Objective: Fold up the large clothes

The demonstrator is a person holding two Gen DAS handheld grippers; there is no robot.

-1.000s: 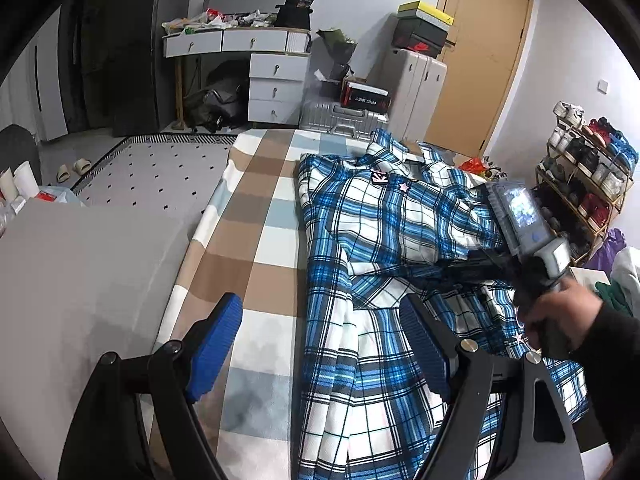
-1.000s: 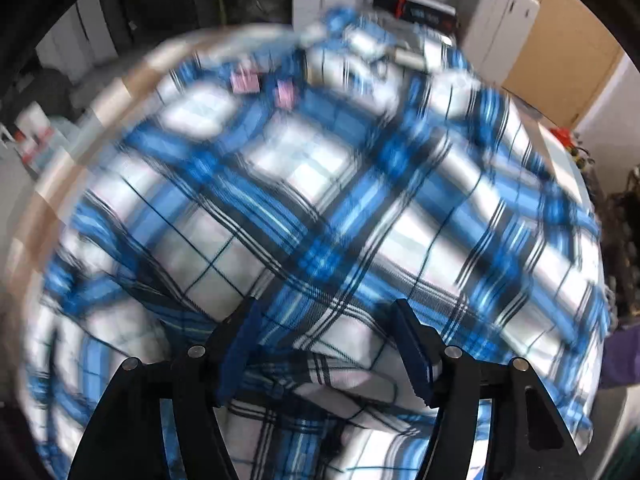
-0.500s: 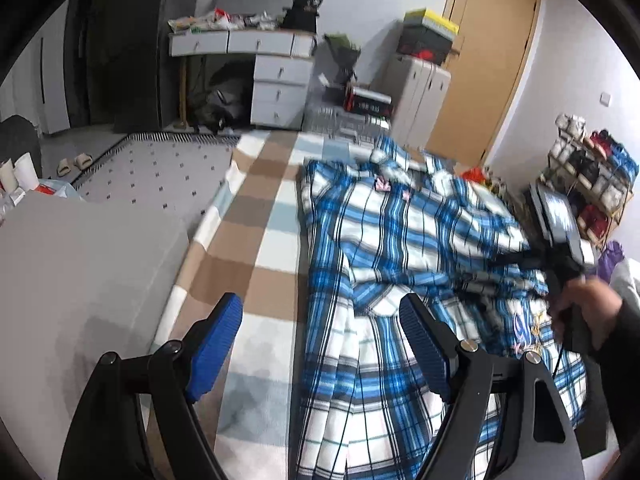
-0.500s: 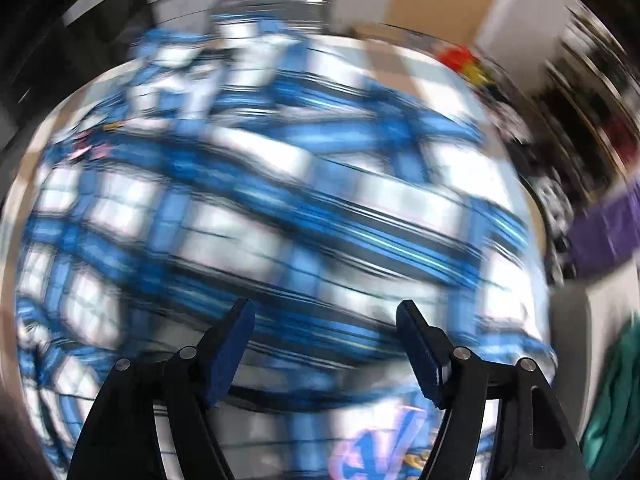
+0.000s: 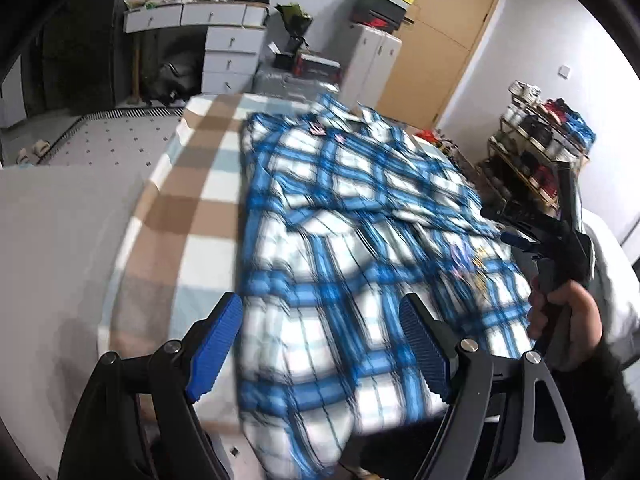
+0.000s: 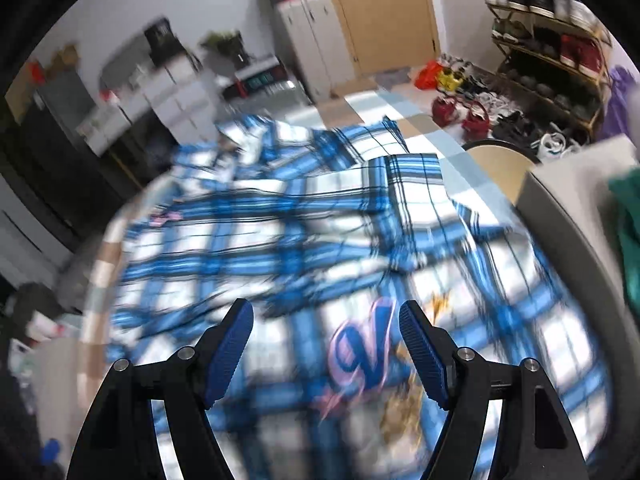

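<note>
A large blue-and-white plaid shirt (image 5: 360, 216) lies spread flat on the bed, collar at the far end. One sleeve (image 6: 404, 184) is folded across its body, and a pink-and-blue letter patch (image 6: 360, 344) shows near the hem. My left gripper (image 5: 320, 308) hovers open above the shirt's near left part, nothing between its blue pads (image 5: 216, 340). My right gripper (image 6: 325, 312) hangs over the patch at the shirt's right side; its jaws are opening and hold nothing. In the left wrist view that right gripper (image 5: 516, 236) sits at the shirt's right edge, held by a hand (image 5: 568, 320).
The shirt rests on a brown, white and pale-blue checked blanket (image 5: 192, 184). A grey surface (image 5: 52, 248) lies to the left. White drawers (image 5: 232, 56), a suitcase (image 5: 288, 80), a wooden door (image 5: 444, 40) and a shoe rack (image 5: 540, 140) stand beyond. A green cloth (image 6: 628, 224) lies at the right.
The right gripper swung from over the shirt's middle out to its right side and rolled, its jaws widening. The left gripper shifted a little; the shirt's near hem has come into view.
</note>
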